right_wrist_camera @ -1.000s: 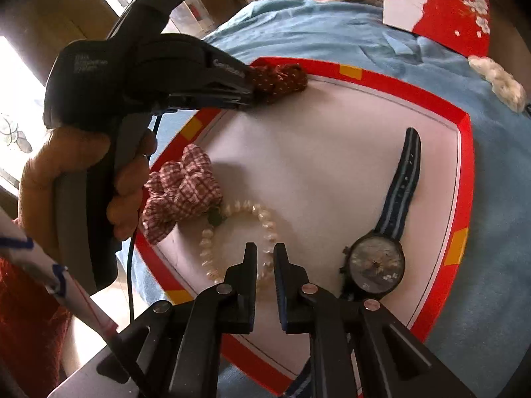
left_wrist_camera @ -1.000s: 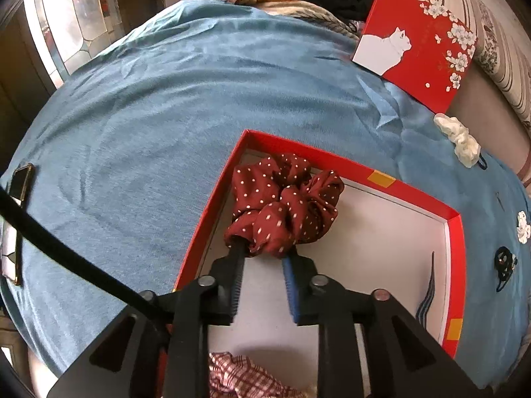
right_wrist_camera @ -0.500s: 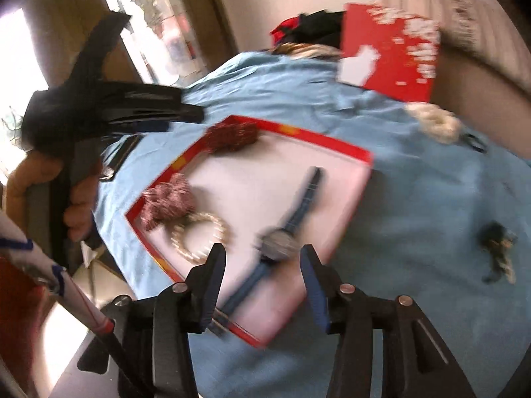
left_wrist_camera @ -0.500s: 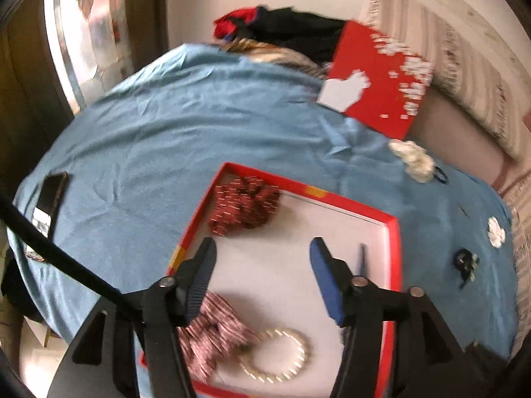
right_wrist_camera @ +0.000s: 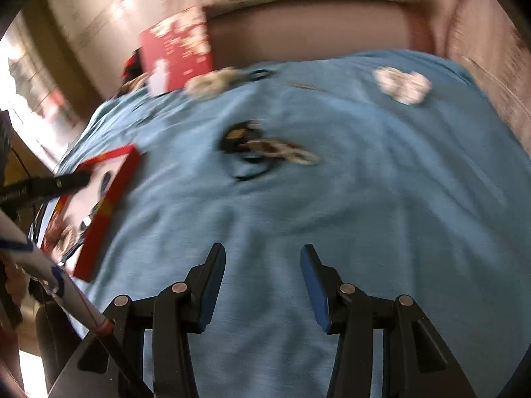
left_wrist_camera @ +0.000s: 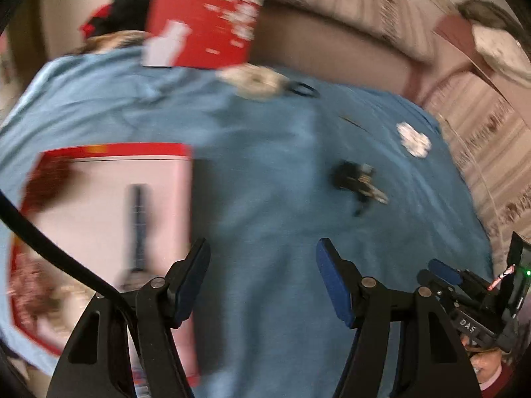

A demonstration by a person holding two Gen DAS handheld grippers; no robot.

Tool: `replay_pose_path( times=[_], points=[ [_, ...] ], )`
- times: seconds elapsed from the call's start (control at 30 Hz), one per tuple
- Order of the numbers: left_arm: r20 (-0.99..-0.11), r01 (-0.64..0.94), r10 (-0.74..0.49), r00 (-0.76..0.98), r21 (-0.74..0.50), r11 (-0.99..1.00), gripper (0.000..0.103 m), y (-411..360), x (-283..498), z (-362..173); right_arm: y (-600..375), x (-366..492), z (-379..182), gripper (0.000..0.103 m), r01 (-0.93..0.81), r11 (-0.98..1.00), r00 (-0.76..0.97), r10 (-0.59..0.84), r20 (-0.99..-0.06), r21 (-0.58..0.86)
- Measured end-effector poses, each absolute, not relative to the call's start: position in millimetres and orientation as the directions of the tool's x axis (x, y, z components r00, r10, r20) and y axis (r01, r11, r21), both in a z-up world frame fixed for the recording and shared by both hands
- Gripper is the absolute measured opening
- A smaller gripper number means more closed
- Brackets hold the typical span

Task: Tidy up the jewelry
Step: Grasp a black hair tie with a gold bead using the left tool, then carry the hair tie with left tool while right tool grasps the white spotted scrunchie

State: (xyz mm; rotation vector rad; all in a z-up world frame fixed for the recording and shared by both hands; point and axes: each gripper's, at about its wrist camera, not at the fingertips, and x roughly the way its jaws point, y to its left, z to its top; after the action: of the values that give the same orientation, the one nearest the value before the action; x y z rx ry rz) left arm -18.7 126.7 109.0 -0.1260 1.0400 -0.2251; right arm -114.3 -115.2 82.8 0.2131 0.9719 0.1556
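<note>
The left tongs (left_wrist_camera: 263, 265) are seen spread, with nothing between them; their jaws have just been opening a little further. The right tongs (right_wrist_camera: 262, 265) are also spread and empty, having been opening within the last second. Both are held above a blue cloth (left_wrist_camera: 265, 172) that covers the surface.

On the left of the left wrist view a red box (left_wrist_camera: 109, 149) is placed on the cloth. In it a watch (left_wrist_camera: 137, 219) and a dark red scrunchie (left_wrist_camera: 46, 182) can be made out. Well apart from the box, a dark hair clip (right_wrist_camera: 262, 147), probably with a tie, is lying on the cloth. A white scrunchie (left_wrist_camera: 255, 79) and a small white flower piece (right_wrist_camera: 403, 84) are found farther back. Everything is blurred.
</note>
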Motion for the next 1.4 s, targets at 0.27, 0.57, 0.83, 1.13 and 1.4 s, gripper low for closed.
replay_pose_path(
  times=[0.27, 0.57, 0.83, 1.13, 1.4],
  points=[
    [-0.848, 0.245, -0.332, 0.413, -0.248, 0.937, 0.065, 17.1, 31.7, 65.1, -171.4, -111.9, 63.9, 0.051, 0.075, 0.949, 0.574, 0.209, -0.791, 0.305],
    [-0.864, 0.234, -0.371, 0.341, -0.304, 0.923, 0.003, 4.3, 57.9, 38.5, -217.4, -86.0, 61.9, 0.051, 0.14, 0.948, 0.597, 0.15, -0.788, 0.286],
    [-0.795, 0.274, -0.429, 0.428, -0.338, 0.9, 0.003, 87.6, -44.2, 102.7, -238.6, -62.8, 61.5, 0.051, 0.158, 0.949, 0.599, 0.126, -0.791, 0.271],
    [-0.808, 0.188, -0.295, 0.51, -0.23, 0.955, 0.003, 131.2, -82.8, 118.3, -248.3, -12.2, 76.7, 0.057, 0.18, 0.955, 0.634, 0.07, -0.77, 0.234],
    [-0.802, 0.177, -0.37, 0.469, -0.325, 0.929, 0.003, 120.0, -77.9, 98.3, -286.4, 74.7, 58.9, 0.058, 0.314, 0.91, 0.593, 0.036, -0.804, 0.272]
  ],
)
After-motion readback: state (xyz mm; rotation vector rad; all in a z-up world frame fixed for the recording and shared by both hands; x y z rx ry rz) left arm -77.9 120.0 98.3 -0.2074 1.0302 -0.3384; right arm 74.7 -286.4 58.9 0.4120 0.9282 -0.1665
